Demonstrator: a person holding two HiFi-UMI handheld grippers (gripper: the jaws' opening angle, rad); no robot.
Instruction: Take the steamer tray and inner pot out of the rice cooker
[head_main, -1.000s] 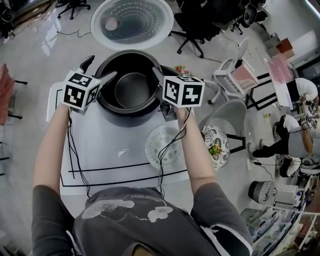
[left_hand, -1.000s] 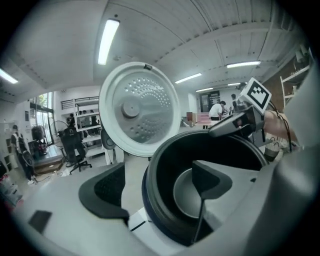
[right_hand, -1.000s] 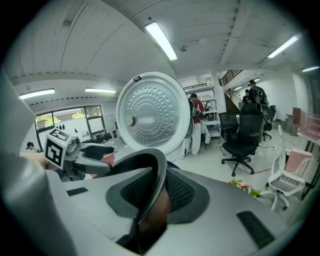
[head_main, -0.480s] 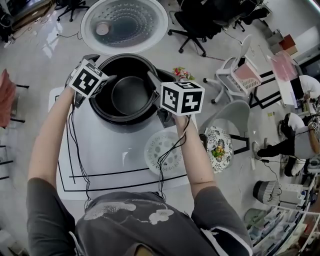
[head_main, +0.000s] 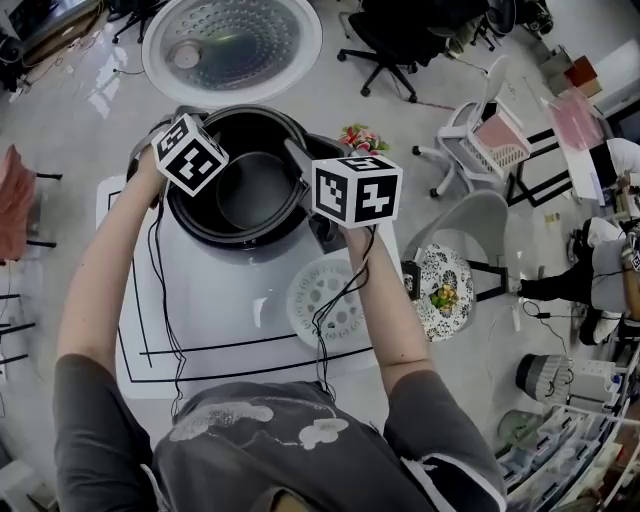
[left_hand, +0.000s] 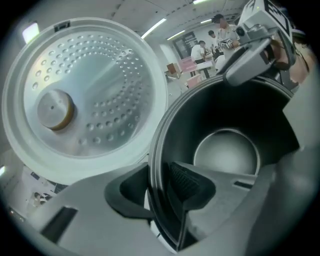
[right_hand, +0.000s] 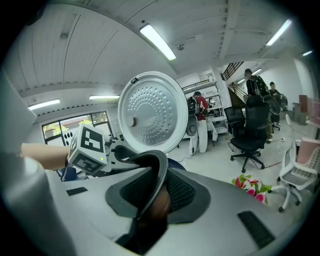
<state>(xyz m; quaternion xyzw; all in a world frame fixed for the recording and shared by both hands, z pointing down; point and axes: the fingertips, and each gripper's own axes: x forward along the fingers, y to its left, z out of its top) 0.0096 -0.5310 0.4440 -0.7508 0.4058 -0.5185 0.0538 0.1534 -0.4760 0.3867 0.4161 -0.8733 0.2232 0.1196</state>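
Observation:
The black rice cooker (head_main: 240, 235) stands on the white mat with its lid (head_main: 232, 40) swung up. The dark inner pot (head_main: 255, 190) sits inside it. My left gripper (head_main: 196, 140), mostly under its marker cube, is at the pot's left rim. In the left gripper view its jaws (left_hand: 162, 187) are closing with the rim (left_hand: 155, 165) pinched between the pads. My right gripper (head_main: 300, 165) is shut on the right rim (right_hand: 160, 192). The white perforated steamer tray (head_main: 325, 300) lies on the mat, in front of the cooker to the right.
A patterned plate with food (head_main: 440, 295) rests on a grey seat to the right of the mat (head_main: 200, 310). Pink flowers (head_main: 362, 137) lie behind the cooker. Office chairs (head_main: 400, 40) and a white chair (head_main: 480, 140) stand further back.
My left gripper has swung in and down onto the pot's left rim, rolled, and its jaws have closed round the rim. The right gripper has held still on the right rim.

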